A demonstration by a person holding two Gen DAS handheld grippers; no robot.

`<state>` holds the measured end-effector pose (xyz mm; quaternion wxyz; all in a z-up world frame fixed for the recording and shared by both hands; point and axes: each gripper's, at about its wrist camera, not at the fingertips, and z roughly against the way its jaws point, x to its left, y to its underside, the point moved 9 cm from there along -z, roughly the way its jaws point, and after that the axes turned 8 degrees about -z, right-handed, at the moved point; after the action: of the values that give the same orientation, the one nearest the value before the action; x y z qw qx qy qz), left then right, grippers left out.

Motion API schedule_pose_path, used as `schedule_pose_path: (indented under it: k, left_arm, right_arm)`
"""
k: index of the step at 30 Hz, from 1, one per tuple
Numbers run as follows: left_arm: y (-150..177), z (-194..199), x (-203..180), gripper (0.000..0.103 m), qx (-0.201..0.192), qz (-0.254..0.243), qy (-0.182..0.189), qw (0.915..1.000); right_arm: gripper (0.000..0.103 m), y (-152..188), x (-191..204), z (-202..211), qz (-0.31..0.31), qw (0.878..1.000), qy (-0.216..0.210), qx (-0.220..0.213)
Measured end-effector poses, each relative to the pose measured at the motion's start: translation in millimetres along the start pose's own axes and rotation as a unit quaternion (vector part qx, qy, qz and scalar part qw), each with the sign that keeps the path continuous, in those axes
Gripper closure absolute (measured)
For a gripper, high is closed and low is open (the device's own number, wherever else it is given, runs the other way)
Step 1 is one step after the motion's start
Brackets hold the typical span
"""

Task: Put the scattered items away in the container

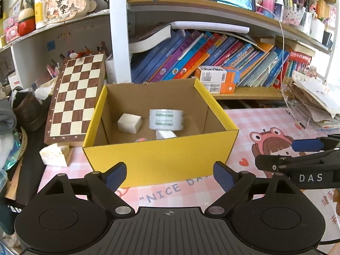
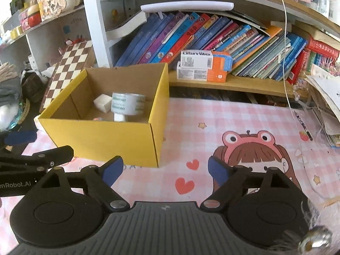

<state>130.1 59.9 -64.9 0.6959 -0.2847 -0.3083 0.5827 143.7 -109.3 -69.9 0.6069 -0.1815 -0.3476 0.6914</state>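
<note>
While both my tools hang empty above the pink checked counter [image 2: 212, 114], the yellow box [image 1: 157, 159] sits at my twelve o'clock with the haul already inside: a roll of tape [image 1: 166, 119] near the middle, a white block [image 1: 129, 123] at its nine o'clock, and a smaller white piece [image 1: 165, 134] just in front of the roll, with something colourful beside it that I cannot make out. My left tool [image 1: 170, 175] is spread wide, its blue pads framing the box's near wall and gripping nothing. My right tool [image 2: 164, 170] is equally wide and bare, at the three o'clock side of the box over the cartoon print. I judge the tidying close to finished, since no loose item shows on the mat between my tools and the box. A white wedge [image 1: 54, 154] lies off the box's nine o'clock corner, by the chessboard [image 1: 77, 95]; if it counts as clutter, my left tool should swing that way, descend over it and close gently.
</note>
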Motion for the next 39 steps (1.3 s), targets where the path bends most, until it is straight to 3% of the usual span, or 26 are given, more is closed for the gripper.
schedule_pose_path:
  k: [12, 39]
  left_arm:
    - [9.1, 1.5, -3.8, 0.01, 0.012, 0.005, -0.016, 0.9998]
    - [25.4, -6.2, -10.0, 0.01, 0.046, 0.016, -0.022, 0.9986]
  right_arm:
    - [0.005, 7.9, -7.4, 3.0, 0.005, 1.0, 0.029, -0.006]
    - [0.002, 20.9, -11.6, 0.5, 0.007, 0.999, 0.044, 0.009]
